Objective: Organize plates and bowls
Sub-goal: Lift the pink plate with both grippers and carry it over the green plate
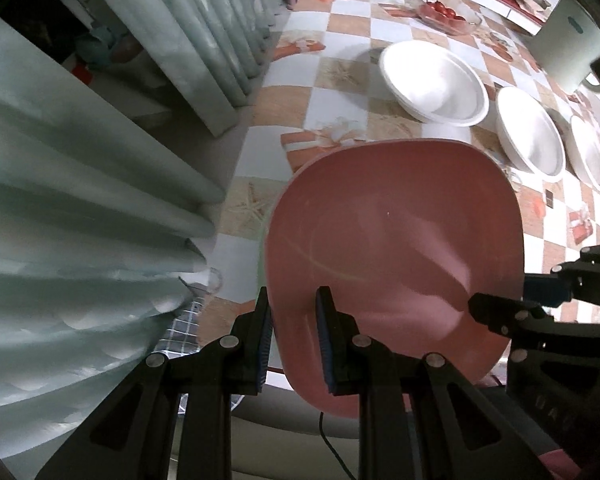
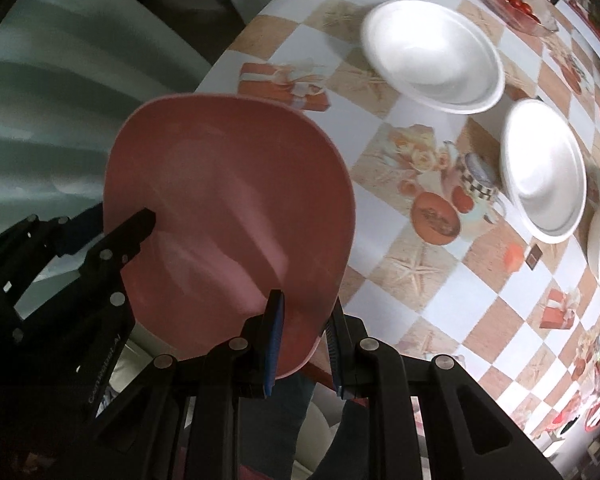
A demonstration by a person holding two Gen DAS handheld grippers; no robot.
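A pink squarish plate point(image 1: 392, 240) hangs above the table's near edge, held from two sides. My left gripper point(image 1: 294, 304) is shut on its left rim. My right gripper point(image 2: 306, 308) is shut on the opposite rim of the pink plate point(image 2: 228, 208). Each gripper shows in the other's view: the right gripper point(image 1: 500, 300) at the plate's right edge, the left gripper point(image 2: 112, 228) at its left edge. Three white bowls stand in a row on the table: one point(image 1: 434, 82), a second point(image 1: 530, 130) and a third point(image 1: 588, 150), also the first bowl point(image 2: 432, 56).
The table point(image 1: 340, 32) has a checkered orange and white cloth. A glass dish of red tomatoes point(image 1: 446, 12) sits at the far side, a white container point(image 1: 572, 44) to its right. Pale pleated curtains point(image 1: 80, 200) hang along the left edge.
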